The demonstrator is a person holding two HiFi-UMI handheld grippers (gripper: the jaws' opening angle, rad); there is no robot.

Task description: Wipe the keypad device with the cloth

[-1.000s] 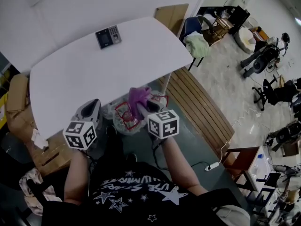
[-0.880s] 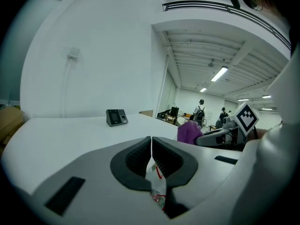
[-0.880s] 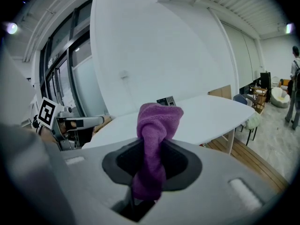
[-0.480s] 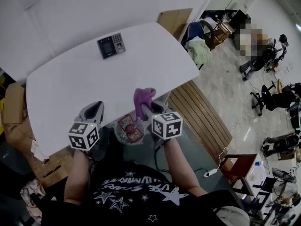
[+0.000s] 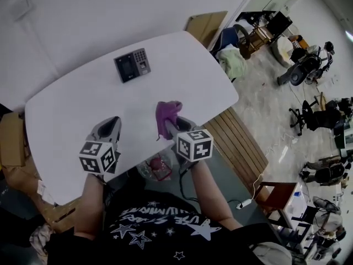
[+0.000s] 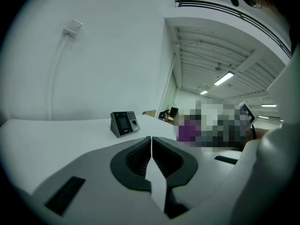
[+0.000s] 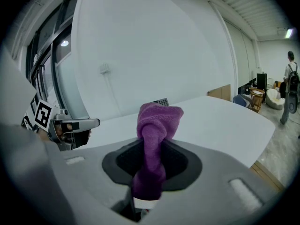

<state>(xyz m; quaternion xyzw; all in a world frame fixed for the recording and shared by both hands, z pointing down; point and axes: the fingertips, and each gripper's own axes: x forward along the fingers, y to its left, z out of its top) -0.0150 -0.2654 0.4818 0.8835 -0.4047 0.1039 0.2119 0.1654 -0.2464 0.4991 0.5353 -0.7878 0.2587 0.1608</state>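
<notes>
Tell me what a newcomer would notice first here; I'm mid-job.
The purple cloth stands out, clamped upright in the right gripper above the near part of the white table. The dark keypad device sits alone toward the table's far edge, apart from both grippers. The left gripper is shut with nothing between its jaws.

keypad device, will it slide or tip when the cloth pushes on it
Likely slides: the keypad device sits unbraced on a smooth white table. Its wedge body looks low and wide-based, so tipping seems unlikely. It probably stays rigid under the soft cloth.
</notes>
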